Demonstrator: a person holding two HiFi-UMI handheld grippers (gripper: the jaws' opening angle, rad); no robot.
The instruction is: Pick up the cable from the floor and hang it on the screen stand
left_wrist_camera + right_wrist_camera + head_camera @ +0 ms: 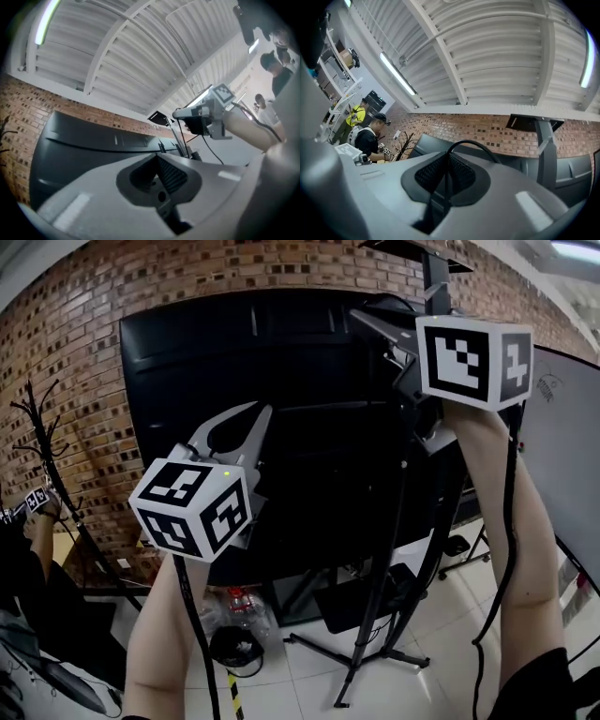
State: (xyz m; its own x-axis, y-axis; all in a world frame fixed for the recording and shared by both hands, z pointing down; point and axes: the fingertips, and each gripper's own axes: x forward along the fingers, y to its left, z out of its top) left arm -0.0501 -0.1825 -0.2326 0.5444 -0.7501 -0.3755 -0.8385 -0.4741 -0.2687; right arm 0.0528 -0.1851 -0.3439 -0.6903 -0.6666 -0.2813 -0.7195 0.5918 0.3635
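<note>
**Right gripper**: We hold it high, at the upper edge of the screen. The jaws are pressed together on the cable. A black loop of it arches up out of the pads, clear in the right gripper view.

**Left gripper**: We hold it lower, in front of the back of the screen. The jaws are together and we see nothing between them.

**Cable:** It is off the floor and pinched in the right gripper. In the head view we cannot tell its trailing length from the other dark leads.

**Screen stand**: A dark strut and legs rest on the pale tiles. Its upper post rises behind the screen, near the right gripper.

**Surroundings:** There is a brick wall and a branching black rack. Another person stands well apart.

**Step in hand:** We judge the pickup done and the hanging under way, with the cable brought up to the stand but not yet resting on it.

**Next move:** We think it calls for carrying the loop over a projecting part at the top of the stand. We would let it settle there before parting the right jaws. The free left gripper could steady the slack.
</note>
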